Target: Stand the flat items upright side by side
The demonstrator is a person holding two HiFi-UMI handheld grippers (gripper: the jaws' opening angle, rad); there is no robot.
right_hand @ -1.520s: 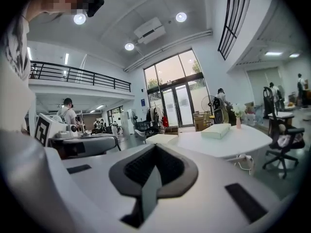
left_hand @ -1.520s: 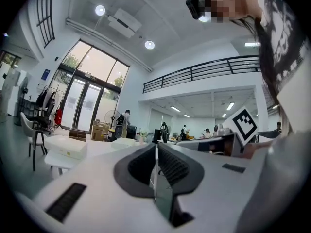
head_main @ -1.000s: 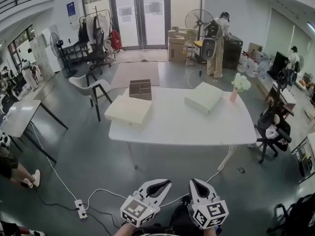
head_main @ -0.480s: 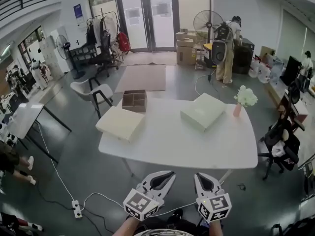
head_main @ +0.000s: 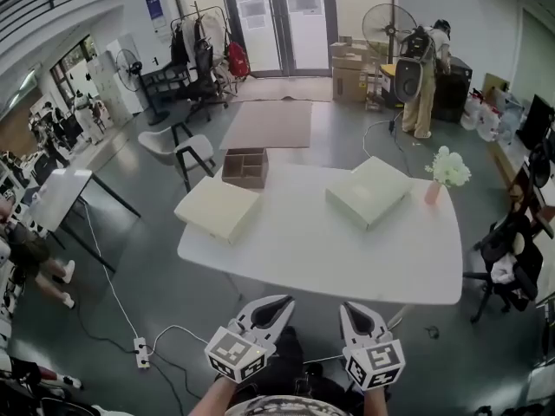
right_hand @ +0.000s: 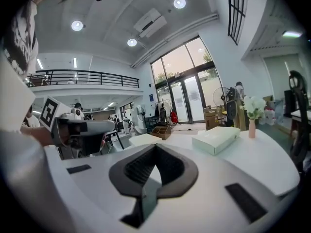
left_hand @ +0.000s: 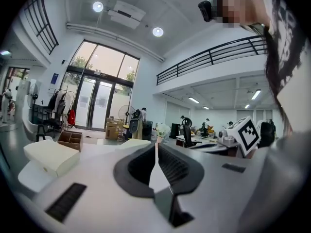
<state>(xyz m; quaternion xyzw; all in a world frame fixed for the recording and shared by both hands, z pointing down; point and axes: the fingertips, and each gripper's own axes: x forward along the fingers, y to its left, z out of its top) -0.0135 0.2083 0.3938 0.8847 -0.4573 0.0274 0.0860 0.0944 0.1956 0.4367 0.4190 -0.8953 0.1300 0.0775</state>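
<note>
White table (head_main: 329,254) on grey floor (head_main: 147,276) holds cream box (head_main: 218,208), greenish box (head_main: 368,191), vase (head_main: 433,191).

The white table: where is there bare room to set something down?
The whole near half of the table is bare, in front of the cream box and the green box; a strip between them too. Crowded along the far edge: brown tray, vase.

Bright, even daylight thru tall glass doors (head_main: 279,20) + round ceiling spotlights (left_hand: 97,6); strong fisheye warp, dark corners, close foreground blurry.
</note>
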